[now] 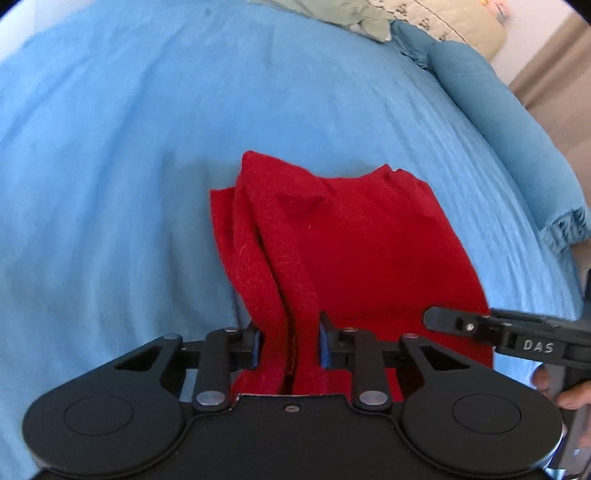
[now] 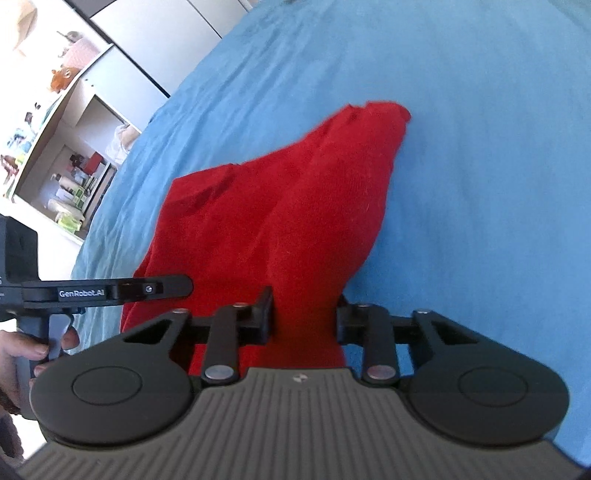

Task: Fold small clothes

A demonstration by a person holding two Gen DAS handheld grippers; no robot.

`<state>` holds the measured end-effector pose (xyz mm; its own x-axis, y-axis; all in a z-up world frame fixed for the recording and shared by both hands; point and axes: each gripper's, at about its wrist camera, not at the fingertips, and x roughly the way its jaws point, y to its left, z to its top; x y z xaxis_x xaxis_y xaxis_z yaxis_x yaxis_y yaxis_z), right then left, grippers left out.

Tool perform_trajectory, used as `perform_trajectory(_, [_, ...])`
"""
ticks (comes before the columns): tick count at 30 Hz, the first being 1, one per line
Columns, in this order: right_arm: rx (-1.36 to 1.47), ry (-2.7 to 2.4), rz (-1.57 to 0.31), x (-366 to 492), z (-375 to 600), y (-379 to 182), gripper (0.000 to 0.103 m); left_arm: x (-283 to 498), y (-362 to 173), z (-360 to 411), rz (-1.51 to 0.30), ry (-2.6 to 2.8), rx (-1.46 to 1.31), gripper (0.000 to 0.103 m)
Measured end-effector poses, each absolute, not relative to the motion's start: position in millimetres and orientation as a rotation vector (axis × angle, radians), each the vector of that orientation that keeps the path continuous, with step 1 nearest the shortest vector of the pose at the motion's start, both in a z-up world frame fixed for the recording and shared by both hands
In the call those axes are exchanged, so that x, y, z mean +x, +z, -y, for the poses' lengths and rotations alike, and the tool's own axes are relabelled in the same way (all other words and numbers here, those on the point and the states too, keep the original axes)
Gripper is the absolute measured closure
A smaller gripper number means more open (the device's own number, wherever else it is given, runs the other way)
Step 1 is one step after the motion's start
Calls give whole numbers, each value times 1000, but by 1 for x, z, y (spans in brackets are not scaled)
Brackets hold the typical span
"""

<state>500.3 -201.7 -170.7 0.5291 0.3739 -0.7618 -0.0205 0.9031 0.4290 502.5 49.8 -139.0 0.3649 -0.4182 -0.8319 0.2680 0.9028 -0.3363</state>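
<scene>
A small red knitted garment (image 1: 362,236) lies on the blue bedspread (image 1: 147,147), bunched into folds along its near edge. My left gripper (image 1: 290,343) is shut on a thick fold at the garment's near left corner, blue pads pressing both sides. A finger (image 1: 443,319) of the right gripper reaches in from the right, over the cloth's near right part. In the right wrist view the red garment (image 2: 295,192) rises from the bedspread (image 2: 480,147) into my right gripper (image 2: 304,317), which is shut on a gathered bunch. To the left a hand (image 2: 22,354) holds the left gripper's handle, and one finger (image 2: 162,288) shows.
A blue bolster pillow (image 1: 498,122) lies along the bed's right side, with a pale patterned pillow (image 1: 443,22) and a greenish cloth (image 1: 351,14) at the far end. Beyond the bed's left edge stand a white shelf unit (image 2: 55,147) with small items and white cabinet doors (image 2: 166,29).
</scene>
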Motion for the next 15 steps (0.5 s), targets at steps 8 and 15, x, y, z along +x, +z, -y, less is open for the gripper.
perform_trajectory(8, [368,264,-898,463,210,-116,63,460,-96,-18,-1043,-486,-135,75])
perform_trajectory(15, [403,251,-926,384,252,-81,63,392,-77,32,-1098,-496,-120,75])
